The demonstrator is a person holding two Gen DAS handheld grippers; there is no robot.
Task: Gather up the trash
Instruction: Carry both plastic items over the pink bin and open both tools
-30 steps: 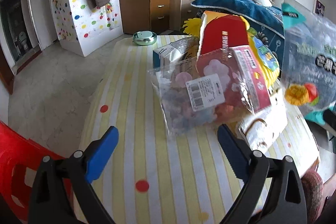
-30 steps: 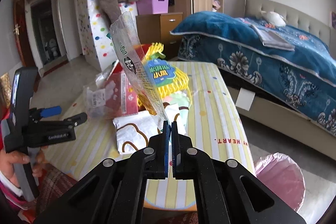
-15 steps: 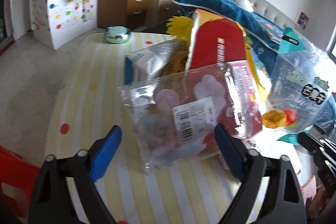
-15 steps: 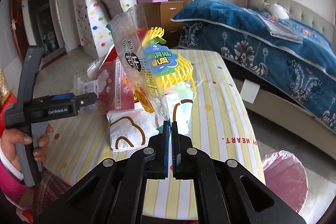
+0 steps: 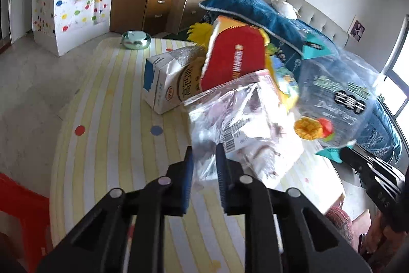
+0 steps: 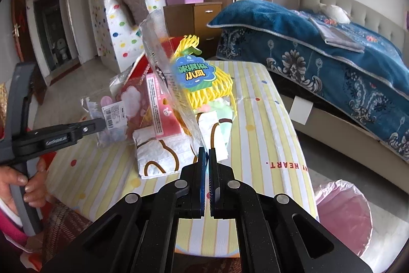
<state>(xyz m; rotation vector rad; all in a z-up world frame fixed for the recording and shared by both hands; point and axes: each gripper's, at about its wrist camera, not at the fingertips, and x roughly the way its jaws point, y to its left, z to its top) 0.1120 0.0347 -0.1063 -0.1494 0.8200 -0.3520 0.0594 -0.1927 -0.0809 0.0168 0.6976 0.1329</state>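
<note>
The left gripper (image 5: 204, 160) is closing, a blurred pink snack wrapper (image 5: 245, 119) caught between its pads at the near left of the striped table (image 5: 115, 119). A clear bag (image 6: 168, 83) is pinched upright by the right gripper (image 6: 207, 157), its print hard to read.

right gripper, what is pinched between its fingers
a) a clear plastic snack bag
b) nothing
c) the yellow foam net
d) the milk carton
a: in the right wrist view the right gripper has its fingers shut on the bottom edge of the clear plastic snack bag, which stands up from them, while the yellow foam net lies behind on the table.
</note>
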